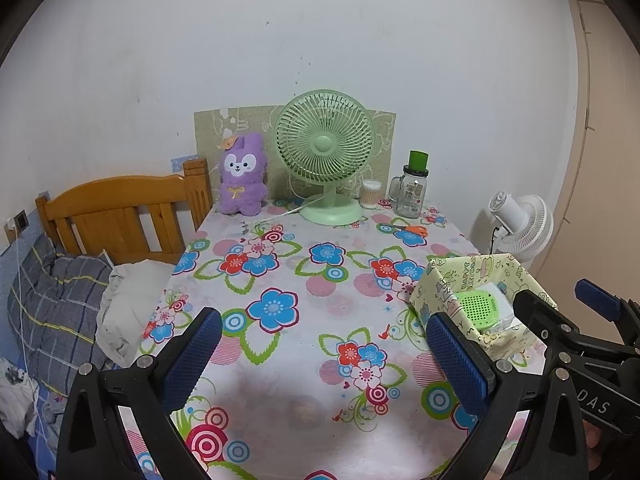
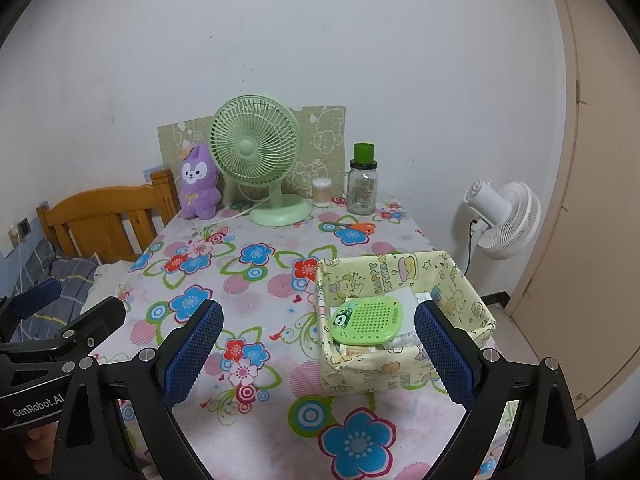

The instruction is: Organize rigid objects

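A: Left to right, fast. Wooden headboard (image 1: 120, 216) and plaid bedding (image 1: 52, 300) off the table's left edge. Floral tablecloth (image 1: 304, 280) mostly bare in the middle.

B: Back row?

A: Purple plush bunny (image 1: 242, 176), green desk fan (image 1: 325, 152), cotton swab jar (image 1: 371, 194), glass mug jar with green lid (image 1: 412, 188), orange-handled scissors (image 1: 412, 229) just in front of that jar. White floor fan (image 1: 520, 224) stands past the table's right side.

B: And the bin?

A: Yellow cartoon-print box (image 2: 400, 276) at the right near edge. Green perforated case (image 2: 366, 320) lies flat inside it on top of white packets; what sits under those cannot be made out.

B: Grippers?

A: Left gripper (image 1: 324, 356) hovers over bare cloth, jaws spread wide, nothing between them. Right gripper (image 2: 320, 356) likewise spread and empty, its right finger in front of the box's near right corner; whether it touches cannot be told.

B: Step?

A: Looks like between picks: the case is stowed, both tools free. The scissors seem the likeliest loose rigid item left, though that is a guess.

B: Next move needs what?

A: A long reach to the back right, jaws lined across the scissor blades or handles, low enough to pinch something lying flat, clear of the glass jar beside it. Then carry to the box.
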Action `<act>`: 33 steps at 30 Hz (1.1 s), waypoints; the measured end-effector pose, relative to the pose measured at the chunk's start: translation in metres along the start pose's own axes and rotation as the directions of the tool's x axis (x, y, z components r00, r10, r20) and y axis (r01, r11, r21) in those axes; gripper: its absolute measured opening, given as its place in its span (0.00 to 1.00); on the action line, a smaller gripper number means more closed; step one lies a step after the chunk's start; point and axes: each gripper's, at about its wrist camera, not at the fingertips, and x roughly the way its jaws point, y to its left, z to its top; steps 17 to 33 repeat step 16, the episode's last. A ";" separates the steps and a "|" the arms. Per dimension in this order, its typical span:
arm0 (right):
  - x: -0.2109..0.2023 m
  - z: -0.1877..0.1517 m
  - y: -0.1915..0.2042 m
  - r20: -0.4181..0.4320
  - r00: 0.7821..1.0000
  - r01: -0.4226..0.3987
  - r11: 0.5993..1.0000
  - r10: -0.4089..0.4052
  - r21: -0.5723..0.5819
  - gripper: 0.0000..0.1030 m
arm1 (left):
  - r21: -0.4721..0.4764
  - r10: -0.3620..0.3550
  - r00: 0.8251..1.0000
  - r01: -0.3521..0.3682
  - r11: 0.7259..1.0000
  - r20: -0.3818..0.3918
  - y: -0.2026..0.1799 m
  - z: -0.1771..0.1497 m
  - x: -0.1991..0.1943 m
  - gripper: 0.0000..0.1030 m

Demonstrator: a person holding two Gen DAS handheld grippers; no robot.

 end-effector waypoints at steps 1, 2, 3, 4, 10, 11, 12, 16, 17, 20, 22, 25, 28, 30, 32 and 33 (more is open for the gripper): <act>0.000 0.000 0.000 0.000 1.000 0.000 1.000 0.000 0.000 0.95 | 0.001 0.000 1.000 0.000 1.000 0.002 0.000 0.000 0.000 1.00; 0.000 0.000 0.000 0.001 1.000 0.001 1.000 -0.001 -0.001 0.95 | 0.002 0.000 1.000 0.000 1.000 0.002 0.000 0.000 -0.001 1.00; 0.000 0.001 0.000 0.000 1.000 0.002 1.000 -0.002 -0.001 0.95 | 0.001 0.000 1.000 0.000 1.000 0.002 0.000 0.000 -0.001 1.00; -0.001 0.000 0.000 0.000 1.000 0.002 1.000 -0.002 -0.001 0.95 | 0.002 0.000 1.000 0.000 1.000 0.001 0.000 0.000 -0.001 1.00; -0.002 0.000 -0.001 0.001 1.000 0.007 1.000 -0.007 -0.002 0.95 | 0.002 0.001 1.000 -0.001 1.000 -0.004 -0.001 -0.001 -0.002 1.00; -0.002 -0.001 -0.001 0.002 1.000 0.008 1.000 -0.008 -0.001 0.95 | 0.001 0.000 1.000 0.000 1.000 -0.005 -0.001 -0.002 -0.002 1.00; -0.003 -0.001 -0.002 0.002 1.000 0.009 1.000 -0.009 0.000 0.95 | 0.003 0.000 1.000 0.000 1.000 -0.005 -0.002 -0.002 -0.002 1.00; -0.003 -0.002 -0.002 -0.002 1.000 0.012 1.000 -0.012 0.003 0.95 | 0.005 -0.003 1.000 0.003 1.000 -0.006 -0.004 -0.002 0.000 1.00; -0.003 -0.002 -0.002 -0.002 1.000 0.012 1.000 -0.012 0.003 0.95 | 0.005 -0.003 1.000 0.003 1.000 -0.006 -0.004 -0.002 0.000 1.00; -0.003 -0.002 -0.002 -0.002 1.000 0.012 1.000 -0.012 0.003 0.95 | 0.005 -0.003 1.000 0.003 1.000 -0.006 -0.004 -0.002 0.000 1.00; -0.003 -0.002 -0.002 -0.002 1.000 0.012 1.000 -0.012 0.003 0.95 | 0.005 -0.003 1.000 0.003 1.000 -0.006 -0.004 -0.002 0.000 1.00; -0.003 -0.002 -0.002 -0.002 1.000 0.012 1.000 -0.012 0.003 0.95 | 0.005 -0.003 1.000 0.003 1.000 -0.006 -0.004 -0.002 0.000 1.00; -0.003 -0.002 -0.002 -0.002 1.000 0.012 1.000 -0.012 0.003 0.95 | 0.005 -0.003 1.000 0.003 1.000 -0.006 -0.004 -0.002 0.000 1.00; -0.003 -0.002 -0.002 -0.002 1.000 0.012 1.000 -0.012 0.003 0.95 | 0.005 -0.003 1.000 0.003 1.000 -0.006 -0.004 -0.002 0.000 1.00; -0.003 -0.002 -0.002 -0.002 1.000 0.012 1.000 -0.012 0.003 0.95 | 0.005 -0.003 1.000 0.003 1.000 -0.006 -0.004 -0.002 0.000 1.00; -0.003 -0.002 -0.002 -0.002 1.000 0.012 1.000 -0.012 0.003 0.95 | 0.005 -0.003 1.000 0.003 1.000 -0.006 -0.004 -0.002 0.000 1.00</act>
